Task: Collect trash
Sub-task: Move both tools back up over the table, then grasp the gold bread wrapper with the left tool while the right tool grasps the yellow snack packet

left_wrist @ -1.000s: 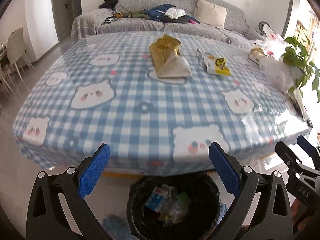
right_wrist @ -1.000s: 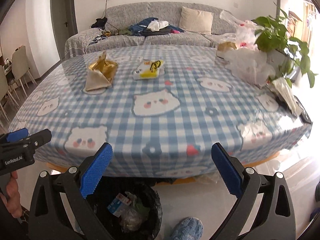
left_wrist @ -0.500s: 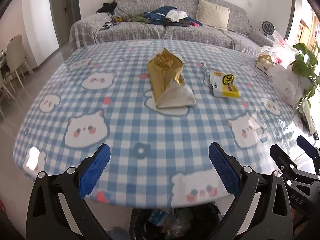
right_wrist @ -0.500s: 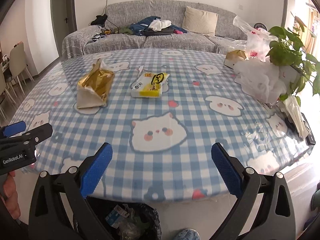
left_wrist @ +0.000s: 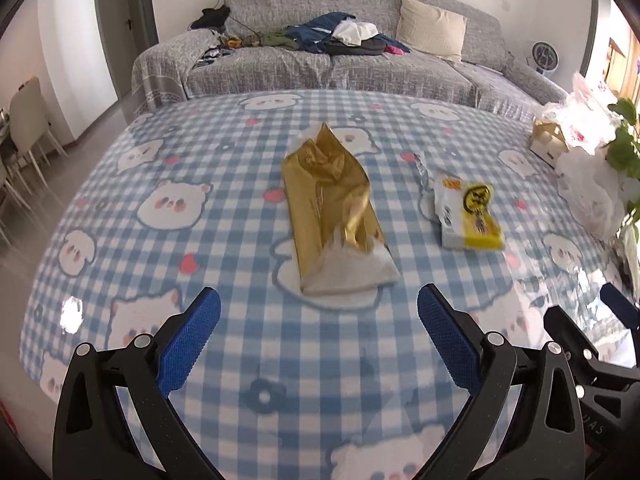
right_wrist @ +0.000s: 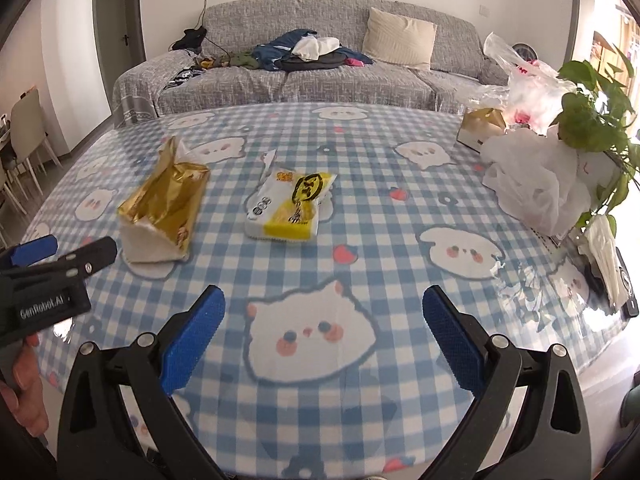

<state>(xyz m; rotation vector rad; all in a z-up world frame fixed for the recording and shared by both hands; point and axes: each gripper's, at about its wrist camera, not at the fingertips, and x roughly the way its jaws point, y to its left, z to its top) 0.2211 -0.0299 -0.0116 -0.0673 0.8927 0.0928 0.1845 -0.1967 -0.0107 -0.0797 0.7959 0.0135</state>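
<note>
The gold wrapper (left_wrist: 334, 216) lay flat near the middle of the table (left_wrist: 120, 264), torn white end toward me, crumpled gold end pointing away toward the sofa (left_wrist: 360, 68). Its long axis ran nearly straight out from the left gripper (left_wrist: 319, 320), leaning only slightly to my left at the far end. The torn end sat just ahead of the gap between the left fingers, a little right of centre.

The left gripper was spread wide and held nothing. The spread looked wider than the wrapper's short side, so I judged a straight push forward would bring the pads to either long edge.

A white-and-yellow packet (left_wrist: 468, 216) lay beside the wrapper on its right, apart from it, not touching. In the right wrist view this white-and-yellow packet (right_wrist: 294, 206) sat ahead of the right gripper (right_wrist: 323, 320) and a bit left of its centre line, long axis tilted up to the right. The right gripper was also wide open and empty.

So I judged left nearer the wrapper, right nearer the packet. Both grippers hung over the near part of the table, short of either item.

Further right: white plastic bags (right_wrist: 536, 184) and a potted plant (right_wrist: 592, 112), well clear of both pieces.
</note>
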